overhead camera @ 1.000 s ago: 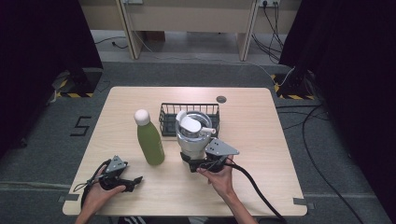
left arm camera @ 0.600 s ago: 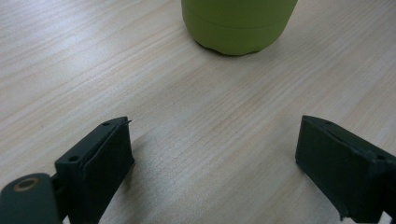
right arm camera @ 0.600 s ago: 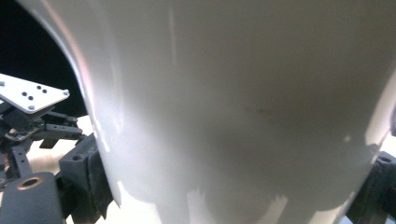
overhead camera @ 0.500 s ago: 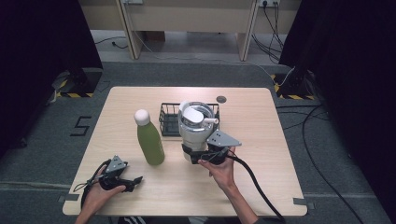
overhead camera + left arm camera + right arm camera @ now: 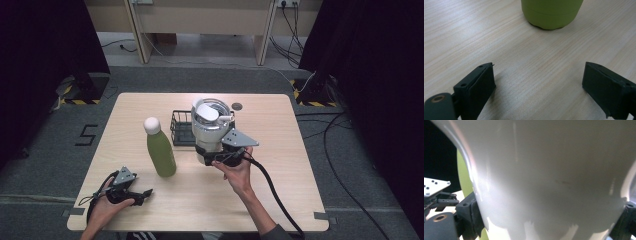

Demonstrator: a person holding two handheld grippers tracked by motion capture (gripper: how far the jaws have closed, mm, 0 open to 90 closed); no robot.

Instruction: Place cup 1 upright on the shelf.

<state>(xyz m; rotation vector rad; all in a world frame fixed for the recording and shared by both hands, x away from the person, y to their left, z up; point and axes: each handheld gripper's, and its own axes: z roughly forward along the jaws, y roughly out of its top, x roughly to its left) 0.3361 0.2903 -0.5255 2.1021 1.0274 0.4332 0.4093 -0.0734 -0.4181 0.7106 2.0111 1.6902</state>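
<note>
On the wooden table [image 5: 300, 165], right claw [image 5: 216, 159] clamps the white tumbler [image 5: 209, 129]; left claw [image 5: 141, 193] rests wide.

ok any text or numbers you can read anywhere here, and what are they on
"5": dark numeral on the grey floor, left of the table.
White tumbler held in the right gripper: no lettering legible.
Green bottle: no label visible.
Left gripper: no markings readable.
</note>
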